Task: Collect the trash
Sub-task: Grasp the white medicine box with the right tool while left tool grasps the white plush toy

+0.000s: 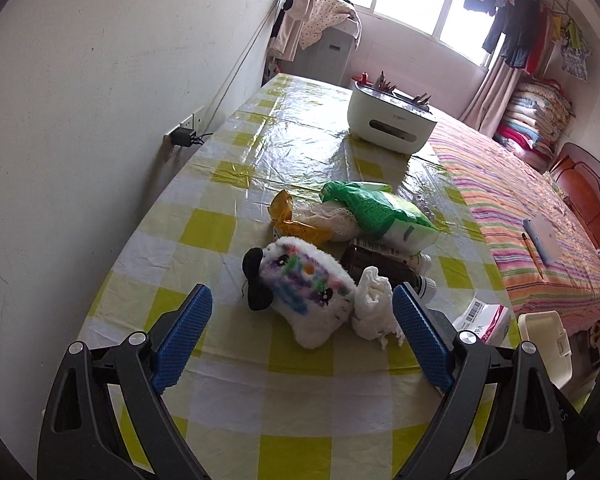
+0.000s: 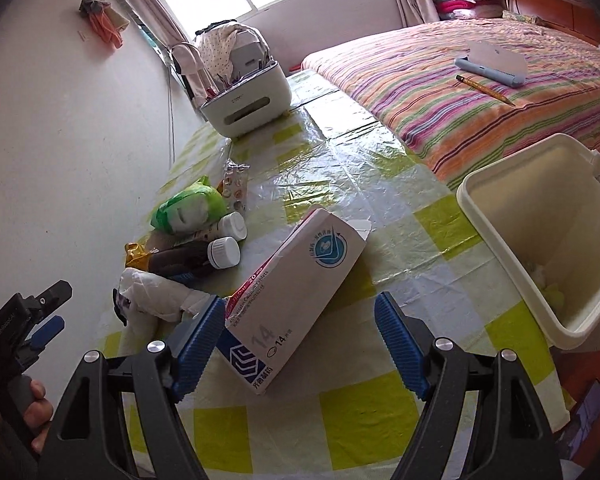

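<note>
A pile of items lies on the yellow-checked table (image 1: 260, 380): a white plush toy (image 1: 304, 296), a crumpled white tissue (image 1: 374, 304), a dark bottle (image 1: 380, 264), a green-white packet (image 1: 380, 212) and a yellow wrapper (image 1: 288, 216). My left gripper (image 1: 302, 340) is open, low over the table, with the plush and tissue just ahead between its fingers. A white medicine box (image 2: 292, 300) lies flat in front of my right gripper (image 2: 300, 344), which is open with the box's near end between its fingers. A cream bin (image 2: 540, 248) stands at the table's right edge with a little trash inside.
A white tissue-box organiser (image 1: 392, 120) stands at the table's far end. A bed with a striped cover (image 2: 480, 104) runs along the right side, holding a notebook and pencil. The wall with a socket (image 1: 184, 136) borders the left. Two white-capped bottles (image 2: 228, 240) lie in the pile.
</note>
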A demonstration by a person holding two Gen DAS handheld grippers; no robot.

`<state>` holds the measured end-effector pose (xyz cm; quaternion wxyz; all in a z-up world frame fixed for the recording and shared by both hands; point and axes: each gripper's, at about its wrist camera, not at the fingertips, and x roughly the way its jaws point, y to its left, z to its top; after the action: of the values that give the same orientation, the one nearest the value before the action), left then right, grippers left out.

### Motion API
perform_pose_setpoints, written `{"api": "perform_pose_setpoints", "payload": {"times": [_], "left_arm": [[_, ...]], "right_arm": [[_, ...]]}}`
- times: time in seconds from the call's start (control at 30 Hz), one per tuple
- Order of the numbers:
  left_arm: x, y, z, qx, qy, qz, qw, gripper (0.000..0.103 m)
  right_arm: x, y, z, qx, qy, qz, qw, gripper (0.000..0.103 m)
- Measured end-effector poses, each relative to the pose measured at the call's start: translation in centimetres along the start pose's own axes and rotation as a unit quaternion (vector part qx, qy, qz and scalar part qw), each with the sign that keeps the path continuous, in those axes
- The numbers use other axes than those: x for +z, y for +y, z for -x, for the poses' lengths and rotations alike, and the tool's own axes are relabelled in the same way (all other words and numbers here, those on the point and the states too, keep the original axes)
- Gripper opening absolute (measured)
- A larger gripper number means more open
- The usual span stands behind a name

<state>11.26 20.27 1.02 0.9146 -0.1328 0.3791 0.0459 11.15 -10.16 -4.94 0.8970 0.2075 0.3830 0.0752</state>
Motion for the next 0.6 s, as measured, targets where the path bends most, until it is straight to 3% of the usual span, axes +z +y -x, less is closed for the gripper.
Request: {"api": "perform_pose_setpoints", "payload": {"times": [0.4, 0.6], "left_arm": [[0.9, 1.8, -4.9, 0.040, 0.071, 0.059, 0.9949, 0.090], [1.4, 1.6, -6.7, 0.041, 0.091, 0.086, 0.9913, 0.090]], "right_arm": [[0.2, 0.5, -2.7, -0.009, 0.041, -0.037, 0.998, 0.075], [-0.1, 1.2, -4.2, 0.000, 0.062, -0.043, 0.997, 0.075]]}}
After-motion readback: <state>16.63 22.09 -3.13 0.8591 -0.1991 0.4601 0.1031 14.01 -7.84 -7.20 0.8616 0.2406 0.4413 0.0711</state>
